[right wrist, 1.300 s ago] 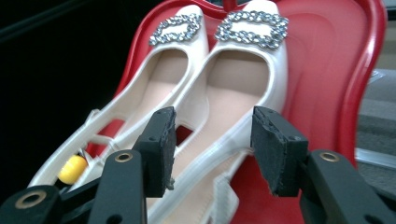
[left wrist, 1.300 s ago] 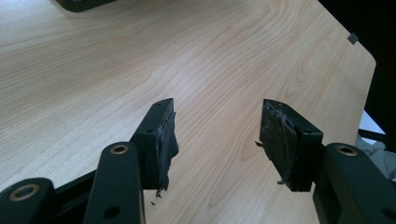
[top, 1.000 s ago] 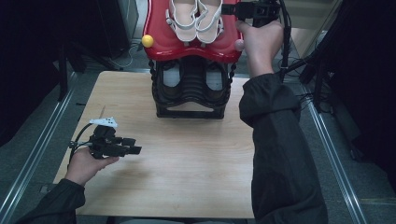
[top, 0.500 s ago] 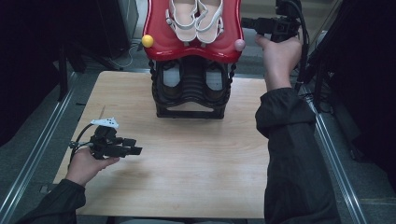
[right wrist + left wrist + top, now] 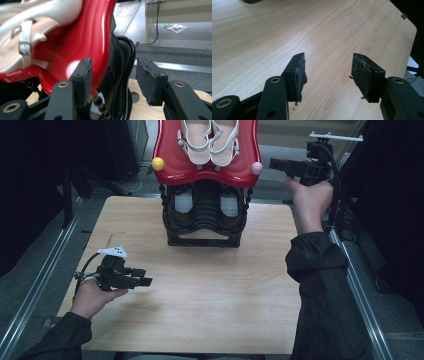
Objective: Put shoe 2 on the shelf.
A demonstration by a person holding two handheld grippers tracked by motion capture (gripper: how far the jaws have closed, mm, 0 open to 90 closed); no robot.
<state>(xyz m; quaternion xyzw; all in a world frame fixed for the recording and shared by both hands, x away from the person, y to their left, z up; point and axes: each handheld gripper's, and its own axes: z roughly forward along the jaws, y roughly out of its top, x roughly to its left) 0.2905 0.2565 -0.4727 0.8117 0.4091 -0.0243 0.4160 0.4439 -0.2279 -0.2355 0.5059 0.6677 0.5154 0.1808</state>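
High view first: I have the left gripper [image 5: 145, 277] low over the near-left part of the wooden table [image 5: 215, 285], held in the left hand [image 5: 92, 296], its jaws pointing toward the middle of the board. From the left gripper view I see both pads standing well apart with bare wood grain between them, so those jaws are wide and carry nothing.

My right gripper [image 5: 276, 165] is up beyond the far right corner of the table, held in the right hand [image 5: 307, 202], jaws aimed leftward at the shoe rack. That rack sits at the far middle of the table: a red upper tray [image 5: 172, 157] tilted toward me, with a pair of white strappy sandals [image 5: 210, 142] lying side by side on it, and a black lower tier [image 5: 205, 215] beneath, where I make out a darker pair of shoes [image 5: 202, 205]. A yellow knob [image 5: 158, 164] caps the tray's left corner and a pink knob [image 5: 256, 168] its right corner; my right gripper's jaw tips are just beside the pink one, not touching it as far as I can tell.

Right gripper view [image 5: 112, 77] is blurred, yet it shows the pads spread wide, with the red tray's edge [image 5: 100, 37] and the black frame [image 5: 122, 75] behind the gap, the pink knob [image 5: 72, 68] by the left pad, and a buckled sandal strap [image 5: 25, 37] at upper left. Nothing is pinched there
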